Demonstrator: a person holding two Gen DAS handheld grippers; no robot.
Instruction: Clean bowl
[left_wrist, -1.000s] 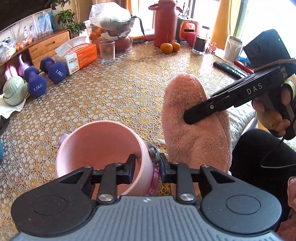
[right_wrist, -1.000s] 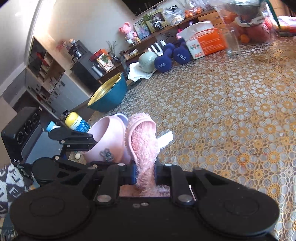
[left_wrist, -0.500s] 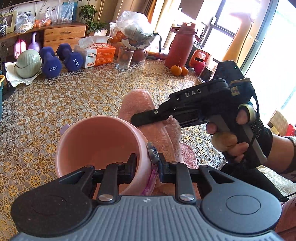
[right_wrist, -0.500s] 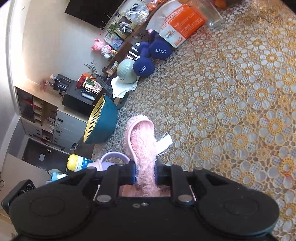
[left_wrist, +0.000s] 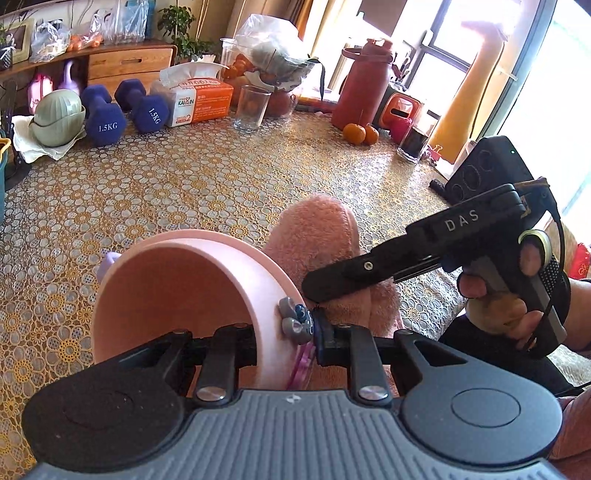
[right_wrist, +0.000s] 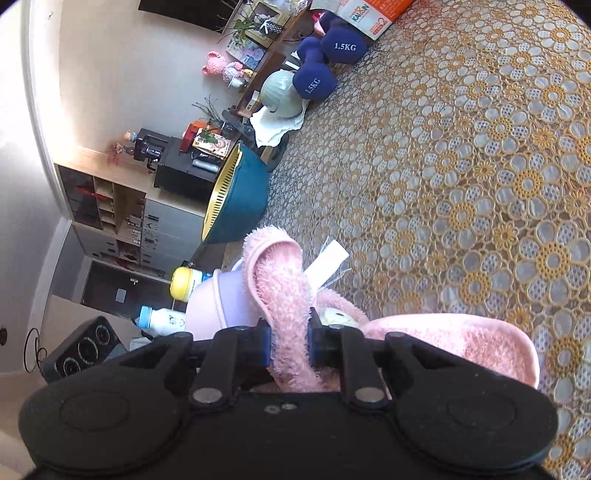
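Note:
A pink bowl (left_wrist: 177, 291) with a small grey-blue ornament on its side is tilted, its opening facing me. My left gripper (left_wrist: 286, 345) is shut on its right wall, one finger inside and one outside. Just right of the bowl stands a fluffy pink cloth (left_wrist: 321, 240), pinched by my right gripper (left_wrist: 314, 291), which a hand holds. In the right wrist view my right gripper (right_wrist: 288, 341) is shut on the pink cloth (right_wrist: 284, 280), and the bowl (right_wrist: 218, 302) shows to the left behind it, partly hidden.
On the gold lace tablecloth (left_wrist: 177, 177) at the back are blue dumbbells (left_wrist: 122, 110), a tissue box (left_wrist: 199, 101), a glass (left_wrist: 253, 109), a red flask (left_wrist: 364, 88) and oranges (left_wrist: 360, 133). A teal bowl (right_wrist: 236, 199) stands at the table's left end.
The left gripper has tilted and turned the bowl. The right gripper with the cloth has come closer to the bowl's right side and angled downward.

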